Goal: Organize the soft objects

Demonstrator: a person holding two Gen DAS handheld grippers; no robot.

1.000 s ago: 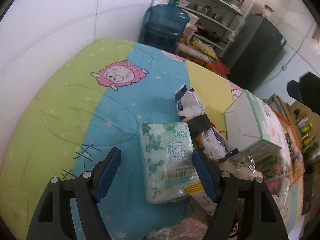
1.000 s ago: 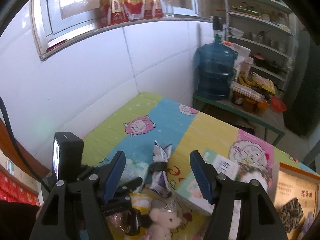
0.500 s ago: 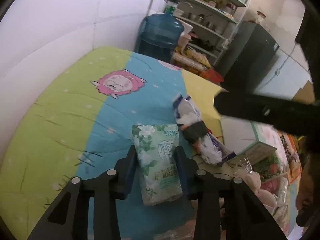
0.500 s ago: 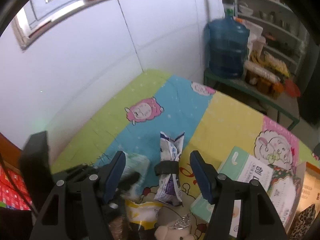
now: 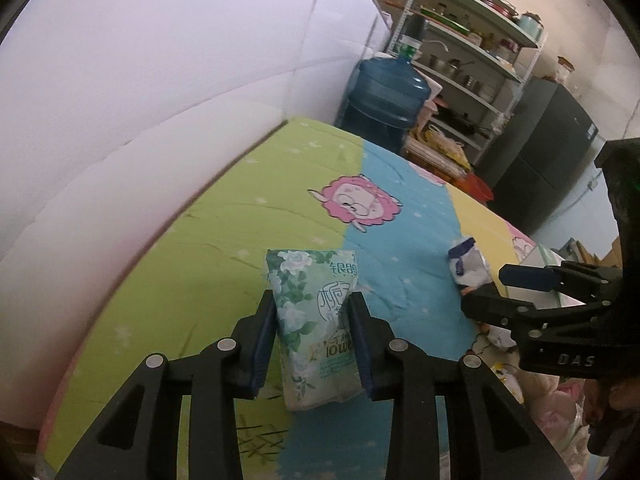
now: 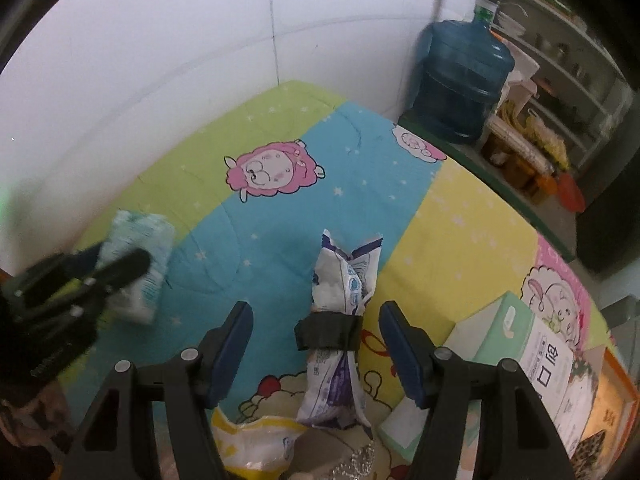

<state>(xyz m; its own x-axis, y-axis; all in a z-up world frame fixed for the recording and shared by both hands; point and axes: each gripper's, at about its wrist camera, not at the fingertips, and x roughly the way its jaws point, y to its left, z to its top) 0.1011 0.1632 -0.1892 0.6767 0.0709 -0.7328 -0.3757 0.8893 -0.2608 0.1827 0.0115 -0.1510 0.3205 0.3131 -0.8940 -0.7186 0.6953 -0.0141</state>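
My left tongs are clamped on the green flowered tissue pack, both blue pads pressed into its sides so the soft pack pinches in at the middle. They have just been closing, and the pack sits between them. It stands out ahead of the pads over the seam where the green stripe of the cartoon sheep sheet meets the blue one.

My right tongs stand wide, with nothing touching either pad. They have just been narrowing a little. Between them, a little ahead of the pads, lies the white and purple bag with a black band wrapped round its waist; it rests on the blue stripe by the yellow one, top end pointing away from me. The pads are clear of it on both sides.

To the right of that bag stands a mint and white carton. A yellow and white packet lies at the near edge, below my right tongs. A blue water jug stands beyond the sheet's far corner.
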